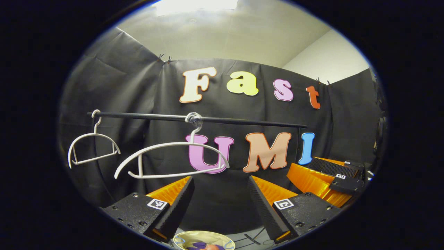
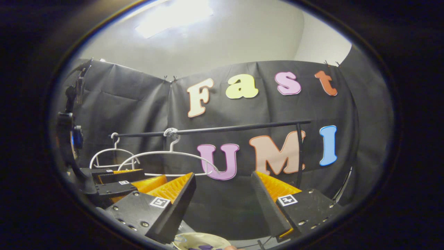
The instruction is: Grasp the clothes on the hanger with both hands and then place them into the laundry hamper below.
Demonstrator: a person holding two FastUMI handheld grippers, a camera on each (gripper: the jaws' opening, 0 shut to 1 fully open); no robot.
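Two bare white hangers hang on the black rail [image 1: 242,121]: a larger hanger [image 1: 171,157] near the middle and a smaller hanger [image 1: 93,146] at its left end. Nothing hangs on either one. Low in the left gripper view, the rim of a pale round hamper [image 1: 180,238] shows, with purple and orange clothing [image 1: 201,245] inside. My left gripper [image 1: 220,196] stands open above the hamper, nothing between its fingers. My right gripper [image 2: 222,196] is open too, at about the same height, over the hamper [image 2: 189,239]. Each gripper also shows beside the other: the right gripper [image 1: 334,175], the left gripper [image 2: 114,182].
The rail's upright post [image 2: 299,152] stands at the right end of the rail [image 2: 215,129]. The black cloth wall closes the booth behind the hangers [image 2: 170,157]. Thin dark legs of the rack's base [image 1: 251,238] lie on the floor beside the hamper.
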